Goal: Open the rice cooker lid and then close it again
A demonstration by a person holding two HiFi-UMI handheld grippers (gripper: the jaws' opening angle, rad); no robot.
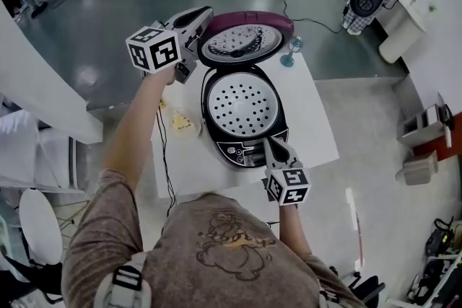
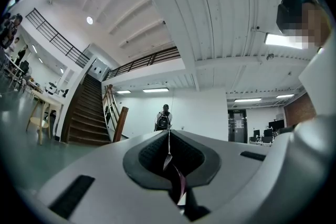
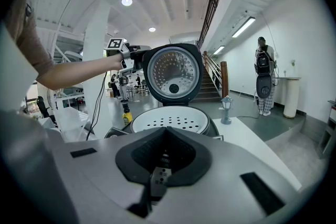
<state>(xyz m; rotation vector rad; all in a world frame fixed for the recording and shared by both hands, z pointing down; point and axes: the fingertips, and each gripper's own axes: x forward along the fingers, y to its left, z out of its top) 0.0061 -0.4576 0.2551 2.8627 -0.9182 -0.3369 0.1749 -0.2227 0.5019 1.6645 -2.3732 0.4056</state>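
In the head view the cooker (image 1: 207,112) is seen mid-frame on a white bench (image 1: 317,119), with its lid (image 1: 245,40) swung up toward the top of the frame. The left claw (image 1: 204,16) is set at the lid's left rim. The right claw (image 1: 271,144) is placed at the cooker's front edge, below centre.

In the left gripper view the left claw (image 2: 169,147) is seen with its jaws together; ceiling and stairs are seen beyond.

In the right gripper view the right claw (image 3: 164,136) is seen closed, with nothing held. The cooker (image 3: 170,118) stands just beyond it at centre, its lid (image 3: 172,73) upright, and the left claw (image 3: 139,56) is seen at the lid's left rim.
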